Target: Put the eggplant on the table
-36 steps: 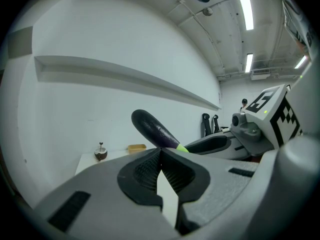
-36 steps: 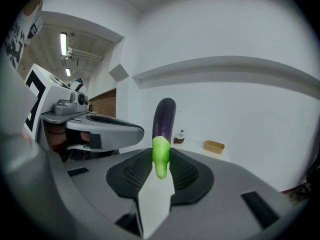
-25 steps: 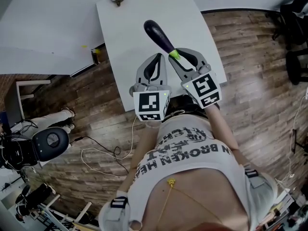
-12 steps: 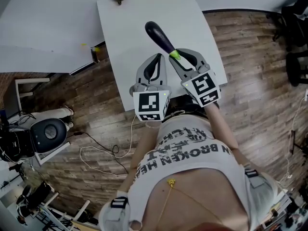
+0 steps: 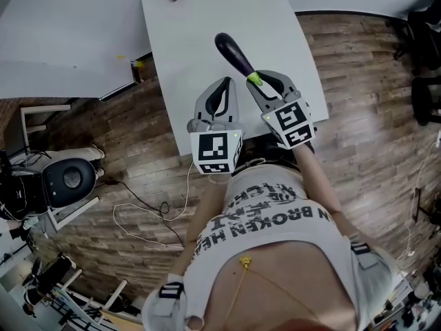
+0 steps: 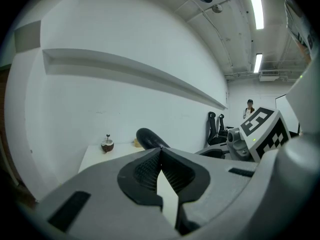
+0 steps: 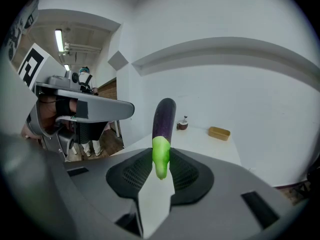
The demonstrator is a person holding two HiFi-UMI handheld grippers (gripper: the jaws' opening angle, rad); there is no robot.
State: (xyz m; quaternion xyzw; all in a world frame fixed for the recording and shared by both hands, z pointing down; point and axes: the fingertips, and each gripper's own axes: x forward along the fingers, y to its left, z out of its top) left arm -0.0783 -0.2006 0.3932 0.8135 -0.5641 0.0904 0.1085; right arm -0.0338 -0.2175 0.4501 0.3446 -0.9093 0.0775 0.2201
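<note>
Purple eggplant [image 7: 164, 118] seemingly snug in right jaws

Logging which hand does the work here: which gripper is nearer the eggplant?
Right. The right gripper clamps the eggplant by its green stem end; the left gripper, shut and empty, sits beside it, clear of the eggplant.

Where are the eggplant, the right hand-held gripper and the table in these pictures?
eggplant [image 5: 233, 54], head view, on its dark purple body.
right hand-held gripper [image 7: 160, 155], right gripper view, midway between its jaw tips, which pinch the green stem end.
table [image 5: 193, 40], head view, on the bare white top left of the eggplant.
</note>
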